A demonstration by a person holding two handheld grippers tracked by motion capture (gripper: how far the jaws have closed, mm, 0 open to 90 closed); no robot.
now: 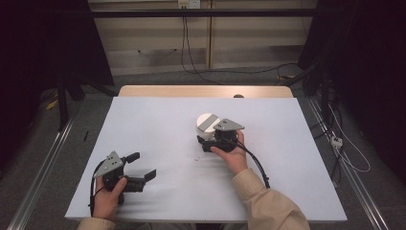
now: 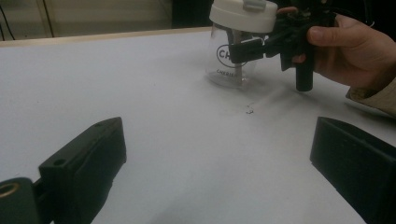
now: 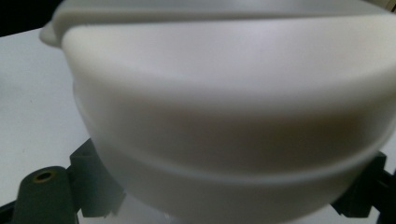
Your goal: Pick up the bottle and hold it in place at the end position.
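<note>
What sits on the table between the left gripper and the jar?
Bare white table, apart from one tiny dark speck, as seen from the left gripper toward the jar.

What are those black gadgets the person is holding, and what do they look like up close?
Each hand holds a black handheld gripper: the left gripper and the right gripper. Both have two blocky black fingers, a grey three-cornered plate on top, and a black cable trailing back. The person wears beige sleeves.

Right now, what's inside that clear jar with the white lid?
The clear jar looks empty through its wall. The white lid and the right gripper at its side hide part of the inside.
</note>
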